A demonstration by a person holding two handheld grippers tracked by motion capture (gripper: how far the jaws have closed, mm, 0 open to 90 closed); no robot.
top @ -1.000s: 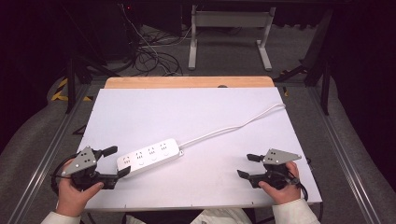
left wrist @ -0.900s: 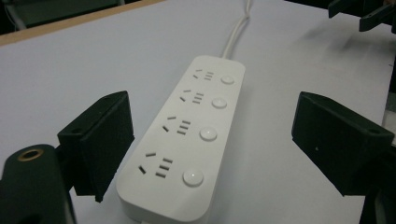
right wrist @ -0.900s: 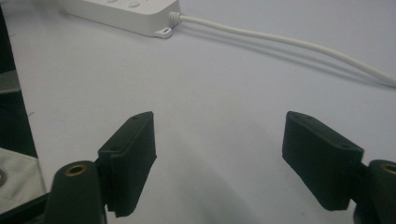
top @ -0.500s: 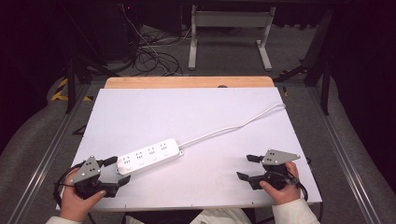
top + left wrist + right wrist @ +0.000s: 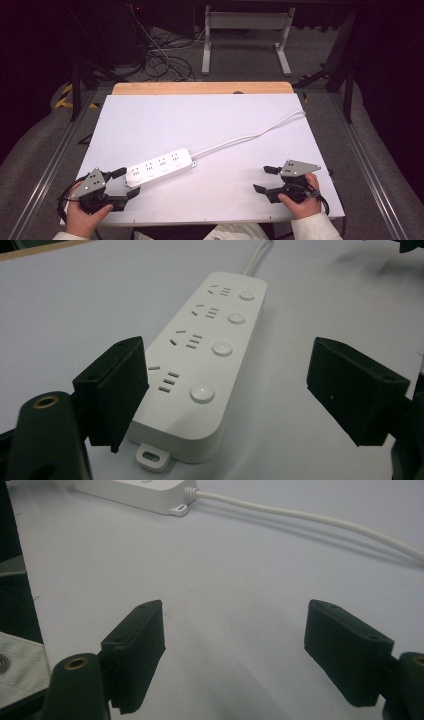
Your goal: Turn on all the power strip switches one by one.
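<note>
I see left tongs [image 5: 125,184] spread, straddling the near end of the power strip [image 5: 159,166]. Right tongs [image 5: 264,179] spread at 4 o'clock on the surface [image 5: 200,125], well apart from the strip.

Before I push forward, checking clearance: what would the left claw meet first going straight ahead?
The near end of the white power strip, which already lies between the open left claw jaws.

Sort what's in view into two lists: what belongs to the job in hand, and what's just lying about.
Belongs to the job:
- white power strip, lying flat on the table
- its white cord, trailing toward the far right corner
- left gripper, open, its fingers at either side of the strip's near end
- right gripper, open, over bare table

Just lying about:
- black cables on the floor beyond the table
- grey metal stand behind them
</note>
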